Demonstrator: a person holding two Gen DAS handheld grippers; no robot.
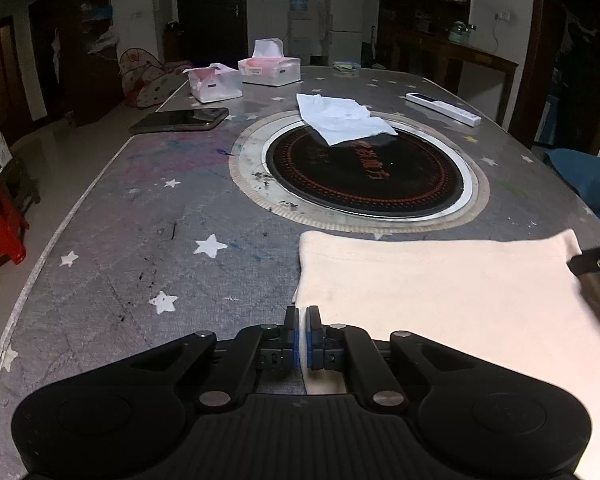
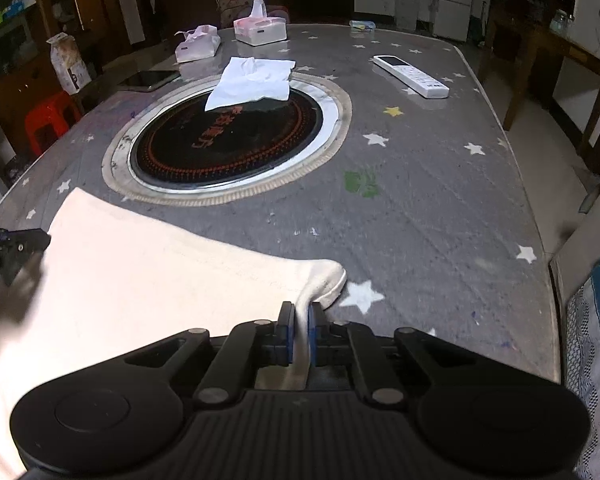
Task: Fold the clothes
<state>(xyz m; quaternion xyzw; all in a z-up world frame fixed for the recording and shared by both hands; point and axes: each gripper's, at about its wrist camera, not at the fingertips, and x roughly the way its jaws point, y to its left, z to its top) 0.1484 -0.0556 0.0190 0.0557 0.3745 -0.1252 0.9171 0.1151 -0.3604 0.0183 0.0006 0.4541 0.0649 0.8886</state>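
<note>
A soft, matt cream cloth (image 1: 440, 288) lies on the scuffed, star-printed grey table (image 1: 140, 240), beside a glossy black glass hob (image 1: 364, 176) ringed in brushed metal, under crumpled white tissue paper (image 1: 344, 118).

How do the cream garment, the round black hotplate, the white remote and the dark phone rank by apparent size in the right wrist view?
1. cream garment, nearest the camera, so flattered
2. round black hotplate
3. white remote and dark phone: alike, unranked

home dining room | hotpot table (image 1: 148, 216) | fridge (image 1: 345, 20) | water dispenser (image 1: 299, 20)
</note>
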